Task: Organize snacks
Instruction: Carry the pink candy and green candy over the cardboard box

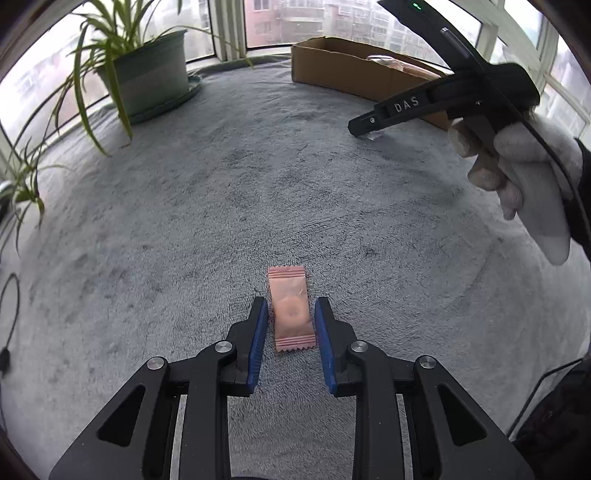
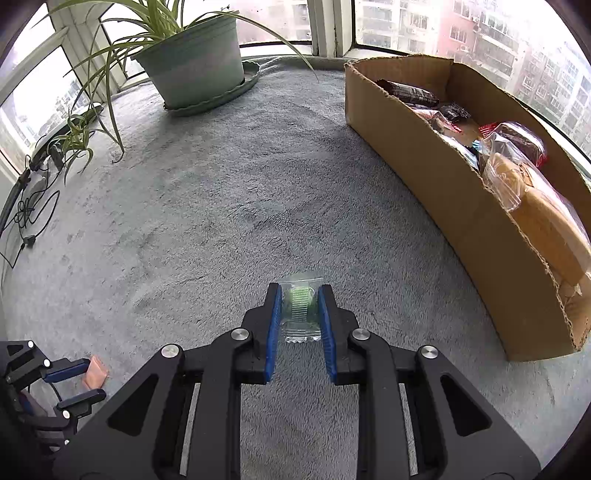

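Grey carpet [image 2: 258,192] by windows [image 2: 461,29], left gripper [image 1: 290,314] apart around pink packet [image 1: 291,310], right gripper [image 2: 299,306] clamped on green packet [image 2: 300,310].

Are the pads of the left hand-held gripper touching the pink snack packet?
Apart. In the left wrist view the pink snack packet lies flat on the grey carpet between the pads of the left hand-held gripper, with carpet showing on both sides.
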{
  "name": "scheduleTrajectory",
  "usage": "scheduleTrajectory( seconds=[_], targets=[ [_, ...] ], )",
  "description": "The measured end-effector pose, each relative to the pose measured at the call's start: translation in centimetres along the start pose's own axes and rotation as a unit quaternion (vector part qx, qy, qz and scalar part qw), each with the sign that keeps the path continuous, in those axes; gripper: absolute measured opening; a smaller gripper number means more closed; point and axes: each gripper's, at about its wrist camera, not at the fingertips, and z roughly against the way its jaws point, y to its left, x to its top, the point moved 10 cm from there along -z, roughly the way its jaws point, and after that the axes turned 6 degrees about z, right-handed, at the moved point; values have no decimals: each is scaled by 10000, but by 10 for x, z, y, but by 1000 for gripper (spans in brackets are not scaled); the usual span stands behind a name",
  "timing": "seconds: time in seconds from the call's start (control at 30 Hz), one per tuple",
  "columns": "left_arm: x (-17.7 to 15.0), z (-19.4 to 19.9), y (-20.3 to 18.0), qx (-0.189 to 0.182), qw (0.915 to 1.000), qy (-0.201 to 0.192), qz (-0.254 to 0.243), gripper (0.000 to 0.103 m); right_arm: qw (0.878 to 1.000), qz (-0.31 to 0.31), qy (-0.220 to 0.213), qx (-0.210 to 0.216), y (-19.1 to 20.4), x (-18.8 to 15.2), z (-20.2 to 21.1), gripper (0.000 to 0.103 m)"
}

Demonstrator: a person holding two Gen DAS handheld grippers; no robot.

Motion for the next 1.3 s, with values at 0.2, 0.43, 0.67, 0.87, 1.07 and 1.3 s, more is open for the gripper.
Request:
scheduleTrajectory(
  seconds=[0.2,0.43,0.67,0.87,1.07,1.3],
  targets=[
    [3,0,8,-272,9985,-42,478,17,9999,-13,-86,64,0,-1,5,21],
    [11,14,20,-386,9955,-149,849,17,9993,-80,-285,229,2,-1,21,21],
    [36,30,24,-466,9934,-412,964,17,9977,-135,-602,270,-1,2,51,21],
    [66,37,17,-521,9933,-609,827,17,9963,-145,-822,188,-10,12,75,21],
    [106,38,8,-556,9925,-859,666,17,9944,-255,-1024,85,-31,23,94,21],
    [156,38,-8,-594,9901,-1165,502,17,9915,-465,-1211,-84,-67,38,110,21]
  ],
)
